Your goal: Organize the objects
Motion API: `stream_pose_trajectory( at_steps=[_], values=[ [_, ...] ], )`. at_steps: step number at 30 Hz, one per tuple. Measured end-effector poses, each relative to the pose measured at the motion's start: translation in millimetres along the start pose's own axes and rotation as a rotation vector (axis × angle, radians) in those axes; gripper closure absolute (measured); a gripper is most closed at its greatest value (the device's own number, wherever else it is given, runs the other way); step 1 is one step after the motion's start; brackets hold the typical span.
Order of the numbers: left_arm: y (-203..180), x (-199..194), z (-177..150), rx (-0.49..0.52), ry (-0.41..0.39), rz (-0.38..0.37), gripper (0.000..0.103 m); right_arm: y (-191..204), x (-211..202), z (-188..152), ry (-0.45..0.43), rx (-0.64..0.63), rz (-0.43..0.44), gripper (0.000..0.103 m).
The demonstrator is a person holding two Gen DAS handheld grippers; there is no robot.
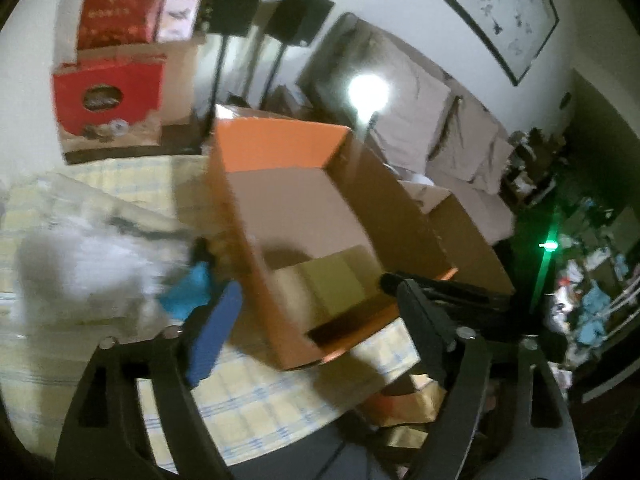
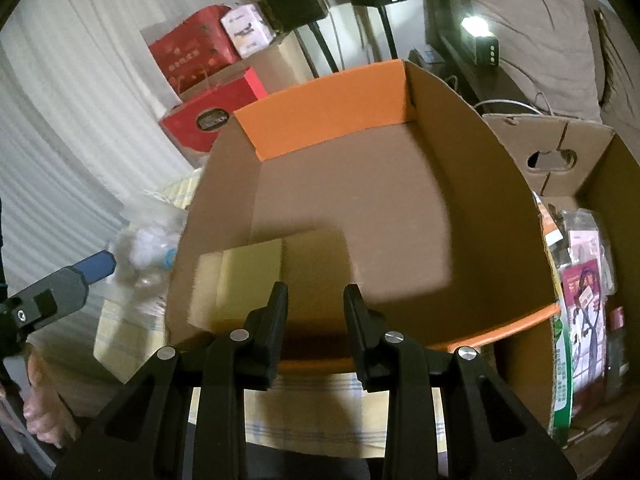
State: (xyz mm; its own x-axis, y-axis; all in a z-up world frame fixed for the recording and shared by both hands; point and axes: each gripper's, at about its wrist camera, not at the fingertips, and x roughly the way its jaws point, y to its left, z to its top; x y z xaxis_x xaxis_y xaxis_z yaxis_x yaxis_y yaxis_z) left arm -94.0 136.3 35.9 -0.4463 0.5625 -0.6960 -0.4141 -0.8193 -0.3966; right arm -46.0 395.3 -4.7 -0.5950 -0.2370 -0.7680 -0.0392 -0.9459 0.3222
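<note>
Beyond narrow, empty right tongs [image 2: 315, 292]: yellow block [image 2: 250, 276] inside orange box [image 2: 320, 120]; left tongs [image 1: 308, 288] wide.

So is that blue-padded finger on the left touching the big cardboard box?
Apart. In the right wrist view the blue-padded finger stops short of the cardboard box, and the white bundle shows in the gap between them.

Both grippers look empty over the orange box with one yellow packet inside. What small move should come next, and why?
Probably swing the left gripper toward the clear bag beside the orange box. Its fingers stand wide apart with nothing between them, the yellow packet already lies inside, and the bag sits out on the checked cloth. The right gripper holds nothing.
</note>
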Motion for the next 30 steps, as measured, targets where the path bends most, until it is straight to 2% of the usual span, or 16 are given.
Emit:
stream_pose_trajectory(
  at_steps=[2,6,7,8,15,17,25,30],
  values=[
    [5.6,-9.0,-4.2,0.012,-0.019,0.054,0.021,9.1,-6.5,-2.6,-0.022,-0.016,0.004,0.071],
    [25.0,-21.9,-12.7,0.004,-0.040,0.143,0.020,32.2,-20.3,-8.3,-0.070,-0.053,0.005,0.044],
    [30.6,-25.4,-16.5,-0.004,-0.044,0.165,0.011,39.0,-23.2,-9.7,-0.080,-0.064,0.006,0.042],
    [37.3,-30.6,-19.7,-0.012,-0.055,0.183,0.008,45.2,-25.3,-10.7,-0.088,-0.073,0.008,0.040],
    [72.2,-55.5,-38.3,-0.043,-0.077,0.258,0.007,84.2,-33.1,-21.0,-0.138,-0.140,0.020,0.025],
    [85.8,-63.3,-44.8,-0.061,-0.086,0.279,0.001,94.4,-32.1,-24.2,-0.141,-0.161,0.025,0.022],
    [124.7,-84.4,-66.0,-0.115,-0.100,0.370,0.001,132.6,-17.3,-38.9,-0.122,-0.231,0.064,0.021],
    [147.6,-86.6,-82.2,-0.154,-0.086,0.389,0.001,151.8,-3.1,-49.2,-0.108,-0.272,0.077,0.021]
  ],
)
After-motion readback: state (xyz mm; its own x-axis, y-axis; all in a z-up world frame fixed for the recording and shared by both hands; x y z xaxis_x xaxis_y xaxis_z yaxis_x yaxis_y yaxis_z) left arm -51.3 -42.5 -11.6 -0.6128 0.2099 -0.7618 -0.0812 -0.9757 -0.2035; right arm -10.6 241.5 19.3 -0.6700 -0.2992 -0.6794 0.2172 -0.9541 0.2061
